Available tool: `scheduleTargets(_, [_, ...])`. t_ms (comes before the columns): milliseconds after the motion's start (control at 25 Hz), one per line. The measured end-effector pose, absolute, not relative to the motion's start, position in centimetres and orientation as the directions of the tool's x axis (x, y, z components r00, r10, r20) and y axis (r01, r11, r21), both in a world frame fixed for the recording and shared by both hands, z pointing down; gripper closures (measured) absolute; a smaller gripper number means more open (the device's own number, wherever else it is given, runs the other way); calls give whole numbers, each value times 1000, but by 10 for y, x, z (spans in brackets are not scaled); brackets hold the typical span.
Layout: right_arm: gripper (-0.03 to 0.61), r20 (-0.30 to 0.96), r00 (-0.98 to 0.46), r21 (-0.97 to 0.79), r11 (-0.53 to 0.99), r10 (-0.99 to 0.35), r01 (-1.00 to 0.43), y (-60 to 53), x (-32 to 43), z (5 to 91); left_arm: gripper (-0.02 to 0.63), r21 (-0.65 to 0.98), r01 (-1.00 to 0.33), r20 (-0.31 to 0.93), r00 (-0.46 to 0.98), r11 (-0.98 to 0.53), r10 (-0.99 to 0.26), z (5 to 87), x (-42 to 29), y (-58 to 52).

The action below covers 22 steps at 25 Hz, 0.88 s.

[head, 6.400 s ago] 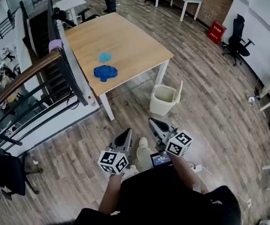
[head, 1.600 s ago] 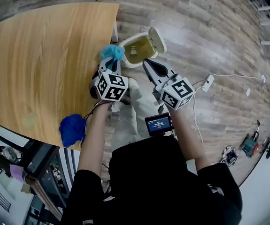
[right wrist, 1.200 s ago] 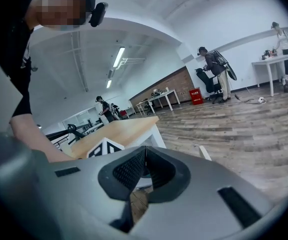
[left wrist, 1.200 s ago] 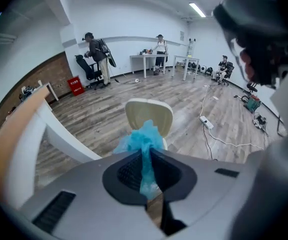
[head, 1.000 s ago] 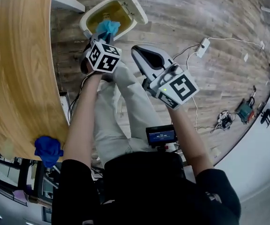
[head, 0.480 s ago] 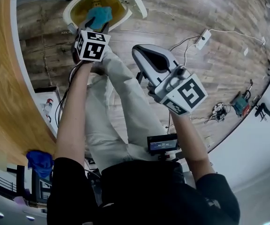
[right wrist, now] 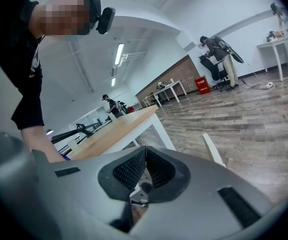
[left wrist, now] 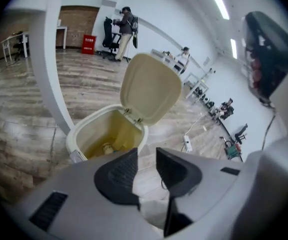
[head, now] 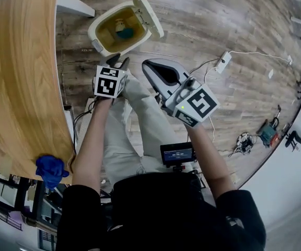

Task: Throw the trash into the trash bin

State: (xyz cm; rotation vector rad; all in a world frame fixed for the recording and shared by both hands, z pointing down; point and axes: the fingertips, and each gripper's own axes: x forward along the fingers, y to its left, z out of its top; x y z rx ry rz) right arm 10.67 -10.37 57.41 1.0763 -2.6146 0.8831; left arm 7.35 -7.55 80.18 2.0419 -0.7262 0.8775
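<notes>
The cream trash bin (head: 99, 29) stands on the wood floor with its lid (head: 149, 15) swung open. A teal wad of trash (head: 124, 33) lies inside it. My left gripper (head: 118, 61) hangs just short of the bin's near rim. Its jaws stand apart with nothing between them and are closing. In the left gripper view the left gripper (left wrist: 147, 154) faces the open bin (left wrist: 83, 129). My right gripper (head: 148, 65) is held beside it, shut and empty, with the pads of the right gripper (right wrist: 145, 152) meeting. A blue cloth (head: 50, 169) lies on the wooden table (head: 14, 77).
The table's white leg (head: 75, 5) stands close to the left of the bin. A power strip (head: 224, 60) with its cable lies on the floor to the right. The person's legs (head: 140, 119) are under both grippers. People stand far off across the room.
The teal wad has left the left gripper and now lies in the bin. The left gripper has opened and pulled back from over the bin. The right gripper stays shut.
</notes>
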Motion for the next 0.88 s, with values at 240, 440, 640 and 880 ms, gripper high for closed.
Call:
scheduleTargets(240, [580,278,-783,-401,673,-557,-621,-109,70,483,603,445,-716,597,685,-539,-417,627,64,-59])
scheduleTargets(440, [580,210,-808,-347,730,-551,-588,-108,48,408,604,366,-735,409,678,-571,-611,472,28,-62])
scheduleTargets(640, [580,107,-861,-228,830,-498,-509,-105,10,340,606,185,-815,231,579,-549,-782,366,-23,-68])
scheduleTargets(880, [580,10,-914,-136,905,-406,-403,-64,-32,269,606,107,-871,66,488,-480,-870,284,-63,-33])
